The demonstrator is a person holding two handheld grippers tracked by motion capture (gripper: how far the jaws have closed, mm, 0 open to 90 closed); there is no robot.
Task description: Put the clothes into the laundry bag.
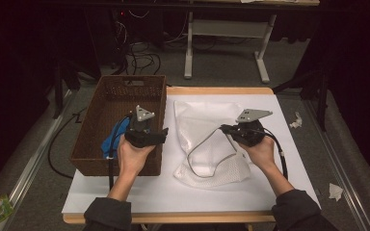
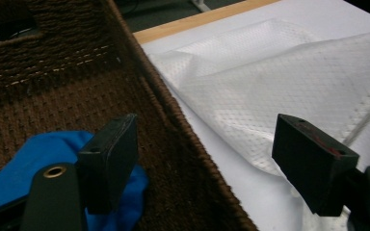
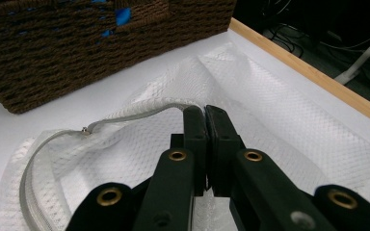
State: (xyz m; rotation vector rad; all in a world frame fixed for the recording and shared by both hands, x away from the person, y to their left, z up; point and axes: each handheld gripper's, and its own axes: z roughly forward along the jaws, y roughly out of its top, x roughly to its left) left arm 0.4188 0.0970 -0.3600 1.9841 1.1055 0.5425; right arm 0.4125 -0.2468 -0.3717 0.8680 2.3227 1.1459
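Observation:
A white mesh bag [image 1: 207, 122] [image 2: 279, 82] [image 3: 279, 125] lies on the white-covered table [image 1: 289, 163]. Its grey zipper [image 1: 198, 147] [image 3: 125, 118] curls along the raised open edge. My right gripper [image 1: 224, 129] [image 3: 205, 114] is shut on that zipper edge and holds it up off the table. My left gripper [image 1: 160, 134] [image 2: 204, 132] hovers open over the right wall of the brown wicker basket [image 1: 107, 94] [image 2: 53, 72] [image 3: 77, 43], with nothing between its jaws. A blue cloth [image 1: 111, 142] [image 2: 24, 154] lies inside the basket beneath the left jaw.
The basket stands at the table's left side and overhangs the white sheet. The wooden table edge [image 1: 221, 90] runs behind the bag. Beyond it are white desk legs [image 1: 189, 48] and floor cables [image 1: 139, 57]. Crumpled paper scraps [image 1: 336, 190] lie on the floor at right.

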